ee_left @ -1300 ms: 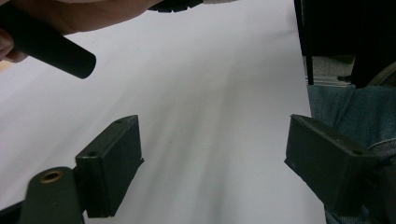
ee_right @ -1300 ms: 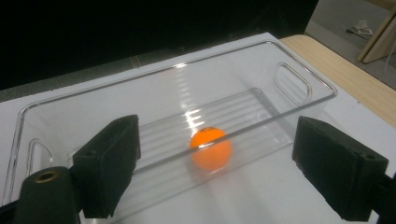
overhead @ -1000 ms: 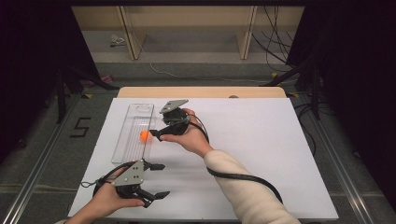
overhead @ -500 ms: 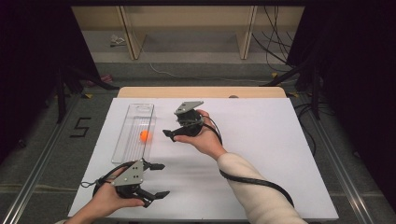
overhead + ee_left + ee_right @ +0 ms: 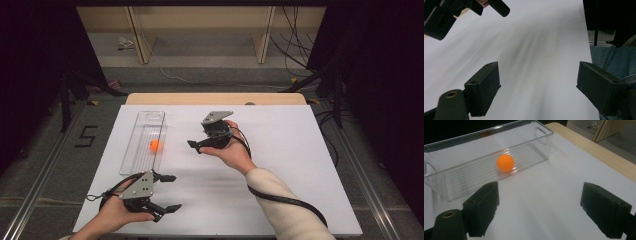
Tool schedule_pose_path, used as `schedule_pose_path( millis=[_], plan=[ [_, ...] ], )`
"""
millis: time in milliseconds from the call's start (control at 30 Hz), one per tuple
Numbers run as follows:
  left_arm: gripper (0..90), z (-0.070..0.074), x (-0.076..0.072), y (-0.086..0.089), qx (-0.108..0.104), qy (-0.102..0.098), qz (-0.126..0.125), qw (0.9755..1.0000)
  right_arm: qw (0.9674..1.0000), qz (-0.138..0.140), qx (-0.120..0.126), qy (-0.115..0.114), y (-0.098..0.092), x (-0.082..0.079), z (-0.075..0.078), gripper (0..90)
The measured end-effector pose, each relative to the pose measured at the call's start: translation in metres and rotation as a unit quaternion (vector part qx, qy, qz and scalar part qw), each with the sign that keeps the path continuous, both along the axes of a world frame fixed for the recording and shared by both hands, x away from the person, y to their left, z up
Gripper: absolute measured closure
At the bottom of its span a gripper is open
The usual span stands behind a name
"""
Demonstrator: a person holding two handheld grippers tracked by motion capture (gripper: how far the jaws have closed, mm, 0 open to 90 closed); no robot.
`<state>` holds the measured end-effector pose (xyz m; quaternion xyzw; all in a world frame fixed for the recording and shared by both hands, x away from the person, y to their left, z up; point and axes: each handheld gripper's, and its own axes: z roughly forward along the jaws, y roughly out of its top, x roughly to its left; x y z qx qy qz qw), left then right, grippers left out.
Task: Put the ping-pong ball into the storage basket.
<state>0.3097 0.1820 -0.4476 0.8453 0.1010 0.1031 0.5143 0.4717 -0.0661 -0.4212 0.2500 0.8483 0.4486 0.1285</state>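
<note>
The orange ball (image 5: 155, 145) lies inside the clear tray (image 5: 145, 120) on the worktop (image 5: 300, 165). The right gripper (image 5: 196, 145), fingers spread and empty, sits beside the tray. The left gripper (image 5: 170, 192) is likewise spread and empty, near the front edge.

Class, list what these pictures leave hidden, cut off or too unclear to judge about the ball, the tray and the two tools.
- Orange ball, right gripper view: its underside and contact with the clear tray are blurred by the ribbed wall.
- Clear tray, right gripper view: its left end is cut off by the edge.
- Right tool, high view: the hand hides its underside.
- Left tool, left gripper view: the bottom edge cuts its body.
</note>
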Motion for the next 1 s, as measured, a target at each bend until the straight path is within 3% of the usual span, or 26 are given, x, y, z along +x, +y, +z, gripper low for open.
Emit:
schedule_pose_path(
  millis=[433,1000],
  plan=[
    [18.1,0.000,0.000,0.000,0.000,0.000,0.002,1.0000,0.9999,-0.016,0.003,0.000,-0.027,-0.008,-0.001,16.2],
    [18.1,0.000,0.000,0.001,0.001,0.000,0.004,1.0000,0.9986,-0.051,0.011,0.002,-0.075,-0.022,-0.004,16.2]
  ],
)
